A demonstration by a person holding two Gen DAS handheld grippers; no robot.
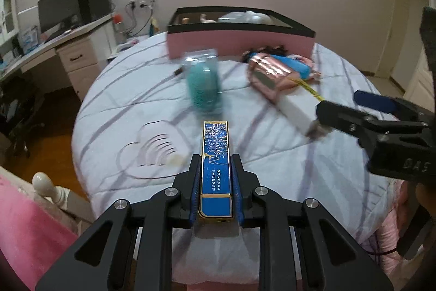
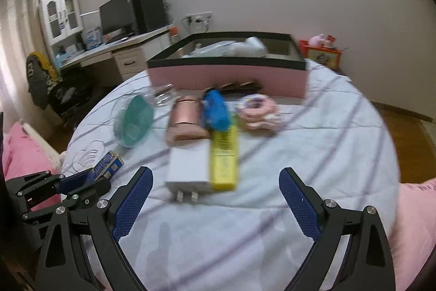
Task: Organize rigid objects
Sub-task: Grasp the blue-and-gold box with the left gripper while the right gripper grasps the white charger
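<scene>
The blue and gold lighter (image 1: 216,171) is lying in front of the pink box (image 1: 239,45), held by the left gripper (image 1: 216,173) on its long flat sides. It looks stiff, glossy, probably slippery. The right gripper (image 2: 215,206) is hanging wide open, empty, near the white charger (image 2: 188,168).

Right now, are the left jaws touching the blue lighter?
Touching. The left wrist view shows the left gripper with both jaws pressed against the sides of the blue lighter, no gap.
</scene>
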